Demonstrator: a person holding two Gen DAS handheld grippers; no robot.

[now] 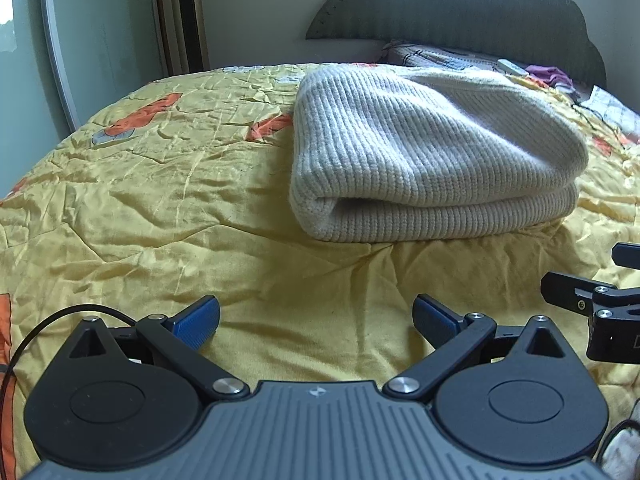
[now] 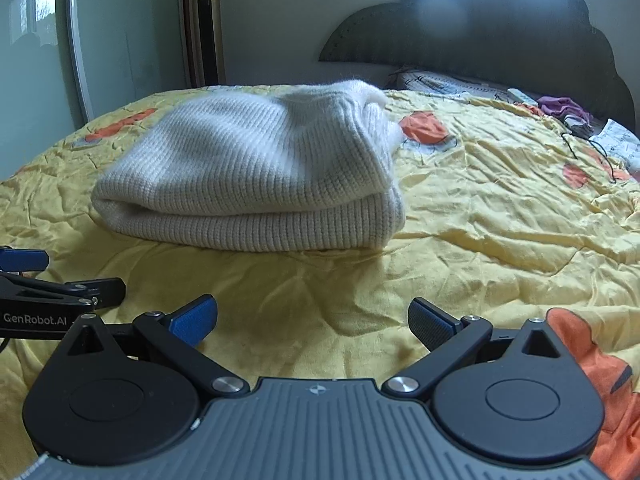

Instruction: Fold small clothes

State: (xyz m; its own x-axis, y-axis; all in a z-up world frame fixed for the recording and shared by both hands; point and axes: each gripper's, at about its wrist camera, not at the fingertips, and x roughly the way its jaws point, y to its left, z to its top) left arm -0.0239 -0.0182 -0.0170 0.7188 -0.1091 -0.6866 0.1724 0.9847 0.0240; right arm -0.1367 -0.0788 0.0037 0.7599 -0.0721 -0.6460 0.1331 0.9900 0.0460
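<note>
The white ribbed knit point(image 1: 432, 152) lies folded in 2 layers on the yellow bedspread point(image 1: 160, 200), far of both grippers. The left gripper point(image 1: 316, 320) and right gripper point(image 2: 312, 320) hang near, jaws wide, empty. Folding looks done; next likely another fold or release.

We see the right claw point(image 2: 312, 322) spread wide and empty above the yellow bed point(image 2: 480, 216). A folded white knit garment point(image 2: 256, 176) lies ahead, with the left claw point(image 2: 60, 280) beside us.
</note>
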